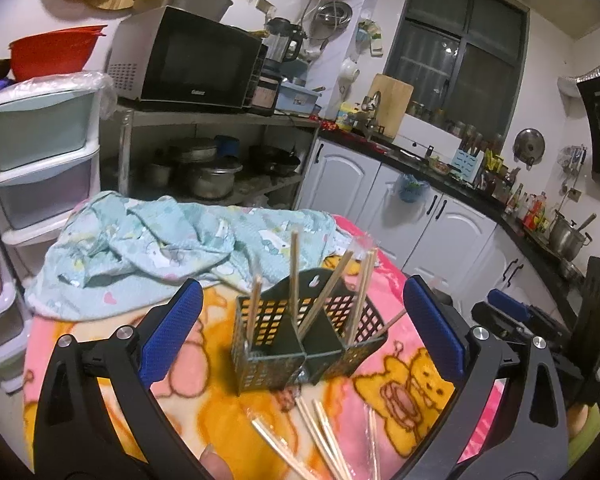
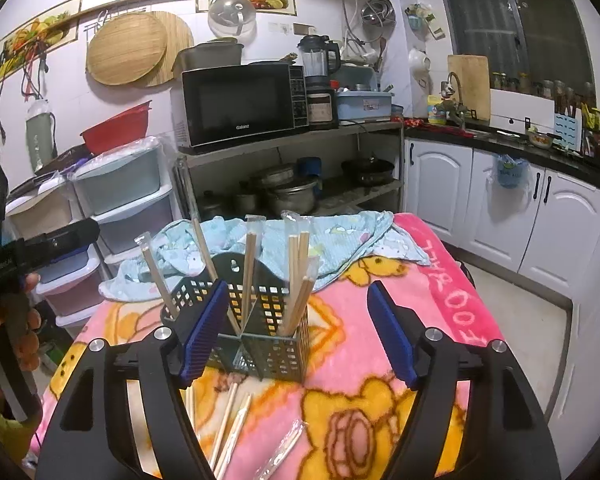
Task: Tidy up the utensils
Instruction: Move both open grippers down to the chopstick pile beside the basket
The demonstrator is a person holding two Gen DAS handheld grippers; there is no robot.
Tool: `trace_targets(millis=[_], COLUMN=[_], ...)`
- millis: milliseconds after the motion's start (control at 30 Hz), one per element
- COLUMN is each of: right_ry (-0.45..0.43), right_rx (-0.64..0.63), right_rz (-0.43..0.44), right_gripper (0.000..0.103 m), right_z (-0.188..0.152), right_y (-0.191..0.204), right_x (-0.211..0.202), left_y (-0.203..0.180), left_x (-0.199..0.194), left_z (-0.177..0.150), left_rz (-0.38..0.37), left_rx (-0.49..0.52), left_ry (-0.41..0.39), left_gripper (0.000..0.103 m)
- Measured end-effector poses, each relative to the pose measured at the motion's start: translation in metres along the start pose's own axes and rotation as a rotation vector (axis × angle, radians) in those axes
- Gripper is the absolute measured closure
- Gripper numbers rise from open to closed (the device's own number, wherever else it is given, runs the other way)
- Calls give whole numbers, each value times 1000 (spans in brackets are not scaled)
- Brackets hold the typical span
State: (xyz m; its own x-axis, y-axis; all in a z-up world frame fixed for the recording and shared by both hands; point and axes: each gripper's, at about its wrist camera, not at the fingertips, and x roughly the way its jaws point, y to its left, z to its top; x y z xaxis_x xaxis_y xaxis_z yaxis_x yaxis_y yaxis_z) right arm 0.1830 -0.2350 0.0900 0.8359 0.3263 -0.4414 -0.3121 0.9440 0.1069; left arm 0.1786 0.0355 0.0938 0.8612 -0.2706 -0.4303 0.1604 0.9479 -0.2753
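A dark green perforated utensil holder [image 1: 308, 336] stands upright on the pink cartoon blanket [image 1: 204, 412], with several wooden chopsticks [image 1: 294, 276] standing in its compartments. My left gripper [image 1: 300, 336] is open and empty, its blue pads either side of the holder without touching. Loose chopsticks [image 1: 320, 440] lie on the blanket in front of the holder. In the right wrist view the holder [image 2: 260, 340] sits just ahead of my right gripper [image 2: 300, 332], which is open and empty. Loose chopsticks [image 2: 228, 428] and a wrapped pair [image 2: 280, 452] lie between its fingers.
A crumpled light blue cloth [image 1: 160, 248] lies at the blanket's far side. Behind stand plastic drawers [image 1: 40, 152], a shelf with a microwave [image 1: 188, 60] and pots, and white cabinets [image 1: 440, 216]. The right gripper shows at the left view's right edge [image 1: 512, 312].
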Motion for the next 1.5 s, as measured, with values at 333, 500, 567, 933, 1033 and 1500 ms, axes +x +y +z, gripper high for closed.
trace_targets(millis=[333, 500, 567, 933, 1033, 1500], right_ry=[29, 50, 58, 116, 144, 254], right_rx=[-21, -32, -33, -67, -76, -118], right_rz=[11, 16, 17, 54, 64, 72], right_gripper=[31, 31, 31, 30, 30, 31], right_z=[-13, -21, -24, -38, -45, -80], right_y=[7, 10, 11, 23, 28, 43], right_x=[-6, -6, -6, 6, 12, 44], left_y=[13, 18, 18, 23, 26, 41], left_x=[-9, -11, -11, -3, 0, 26], left_z=[-20, -31, -35, -58, -65, -94], left_rz=[40, 52, 55, 79, 87, 101], left_rx=[-9, -25, -25, -14, -15, -37], left_ry=[32, 52, 63, 120, 138, 236], left_gripper=[11, 11, 11, 11, 11, 11])
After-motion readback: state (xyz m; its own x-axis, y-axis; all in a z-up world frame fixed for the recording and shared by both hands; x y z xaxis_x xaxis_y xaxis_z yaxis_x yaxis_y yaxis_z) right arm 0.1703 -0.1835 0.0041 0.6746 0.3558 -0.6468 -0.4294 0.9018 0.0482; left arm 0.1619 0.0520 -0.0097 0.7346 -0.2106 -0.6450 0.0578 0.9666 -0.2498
